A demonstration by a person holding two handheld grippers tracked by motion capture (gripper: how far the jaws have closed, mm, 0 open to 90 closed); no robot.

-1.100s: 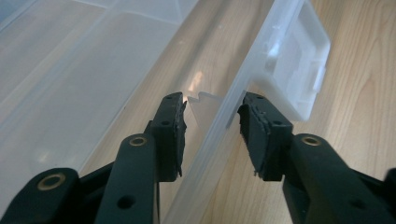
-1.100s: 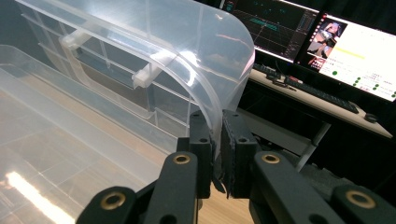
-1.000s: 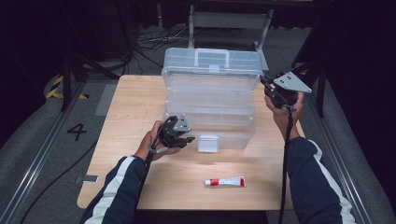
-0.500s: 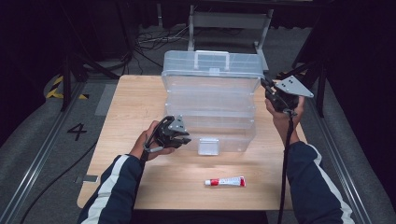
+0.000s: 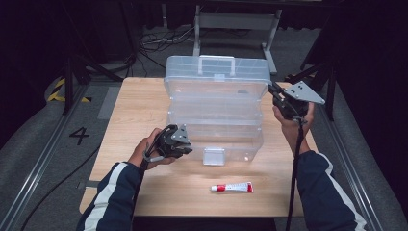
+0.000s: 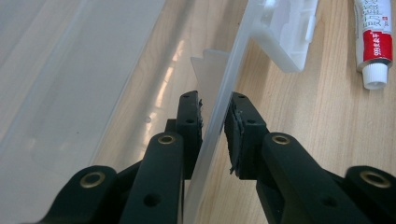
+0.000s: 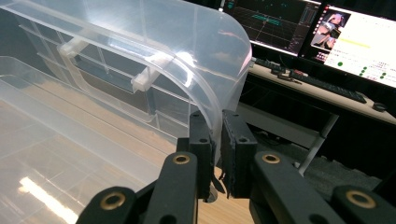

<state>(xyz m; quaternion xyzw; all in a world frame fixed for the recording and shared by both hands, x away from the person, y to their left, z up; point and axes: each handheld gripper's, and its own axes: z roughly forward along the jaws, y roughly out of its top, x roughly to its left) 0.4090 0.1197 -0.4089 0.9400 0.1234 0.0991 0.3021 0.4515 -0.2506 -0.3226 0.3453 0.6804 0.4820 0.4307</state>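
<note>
Clear plastic storage box [image 5: 216, 110] sat mid-table, far half, its lid [image 5: 217, 72] standing up at the far side. Left claw [image 5: 185, 148] was at the box's near-left corner; its jaws had just been closing on the thin front wall [image 6: 219, 112], which ran between the pads, right pad on it, left pad touching or a hair off. Right claw [image 5: 273, 91] was pinched on the lid's right edge [image 7: 215, 105]. White latch [image 5: 214, 156] hung at the near wall centre. Tube [image 5: 232, 187] lay on the table [image 5: 144, 106] near the front edge, well apart from the box, red band with small print, unreadable. Open wood left and near. A "4" [image 5: 79, 135] was marked on the floor left of the table.
</note>
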